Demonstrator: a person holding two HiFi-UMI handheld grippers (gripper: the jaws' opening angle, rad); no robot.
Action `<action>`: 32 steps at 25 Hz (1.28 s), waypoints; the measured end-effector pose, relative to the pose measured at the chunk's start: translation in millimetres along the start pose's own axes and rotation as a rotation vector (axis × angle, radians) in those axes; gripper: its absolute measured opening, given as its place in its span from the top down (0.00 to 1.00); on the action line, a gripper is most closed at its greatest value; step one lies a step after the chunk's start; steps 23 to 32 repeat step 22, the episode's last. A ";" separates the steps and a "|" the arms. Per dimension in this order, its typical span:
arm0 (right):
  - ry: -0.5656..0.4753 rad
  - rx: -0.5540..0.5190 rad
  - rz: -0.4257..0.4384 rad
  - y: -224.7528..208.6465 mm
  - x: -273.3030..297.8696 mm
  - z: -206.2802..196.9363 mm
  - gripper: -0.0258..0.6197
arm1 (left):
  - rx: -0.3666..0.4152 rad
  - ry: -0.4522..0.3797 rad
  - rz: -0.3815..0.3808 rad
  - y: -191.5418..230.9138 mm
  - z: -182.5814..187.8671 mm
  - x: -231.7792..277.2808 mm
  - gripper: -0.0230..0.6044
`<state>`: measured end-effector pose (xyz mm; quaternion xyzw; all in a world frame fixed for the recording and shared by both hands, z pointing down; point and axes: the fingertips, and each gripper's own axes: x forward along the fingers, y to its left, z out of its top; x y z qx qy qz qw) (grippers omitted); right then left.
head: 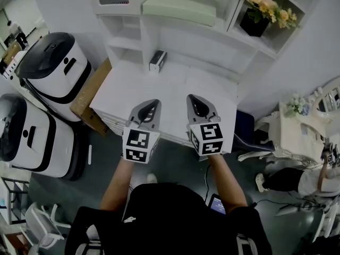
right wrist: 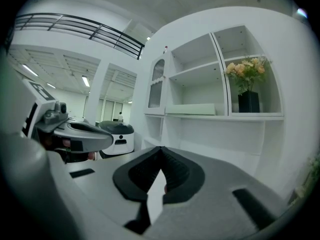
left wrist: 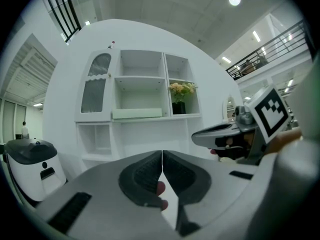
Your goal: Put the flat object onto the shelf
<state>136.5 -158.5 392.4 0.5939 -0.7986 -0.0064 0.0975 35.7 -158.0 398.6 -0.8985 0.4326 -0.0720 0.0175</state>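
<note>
The left gripper (left wrist: pixel 162 156) has its jaws pressed together with nothing between them, and the right gripper (right wrist: pixel 160 154) beside it is closed and empty too; both hang over the near edge of the white table (head: pixel 175 84), well short of the shelf unit (left wrist: pixel 145 134). Closer to the shelf unit, by its lower left openings, a small dark-and-white box (head: pixel 158 60) stands on the table, more or less ahead of the left gripper. A low reach toward the shelf unit could clip it and knock it over. The flat object (head: pixel 178 8), a pale green slab, already lies flat in the shelf unit's middle compartment. Its long axis runs side to side along the shelf's front edge, one long edge facing the person, and it fills nearly the whole width. Any prod from closed jaws would likely skew it or shove it back. A drift to the right risks toppling the flower pot (head: pixel 254 24) in the neighbouring compartment.
</note>
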 end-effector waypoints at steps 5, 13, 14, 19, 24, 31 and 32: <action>0.010 0.008 0.007 -5.6 0.7 -5.0 0.96 | -0.003 0.001 -0.005 -5.8 2.6 5.3 0.95; 0.012 0.010 0.015 -7.7 1.9 -8.4 0.96 | -0.017 0.017 -0.002 -8.2 -2.9 7.8 0.95; 0.013 0.010 0.016 -7.5 1.9 -8.5 0.96 | -0.010 0.012 0.002 -7.4 -1.4 8.0 0.95; 0.012 0.006 0.018 -6.4 2.7 -8.9 0.96 | 0.001 0.012 0.006 -6.0 0.5 8.9 0.95; 0.013 0.007 0.018 -5.7 2.9 -10.3 0.96 | 0.008 0.006 0.008 -6.2 2.2 9.1 0.95; 0.013 0.007 0.018 -5.7 2.9 -10.3 0.96 | 0.008 0.006 0.008 -6.2 2.2 9.1 0.95; 0.013 0.007 0.018 -5.7 2.9 -10.3 0.96 | 0.008 0.006 0.008 -6.2 2.2 9.1 0.95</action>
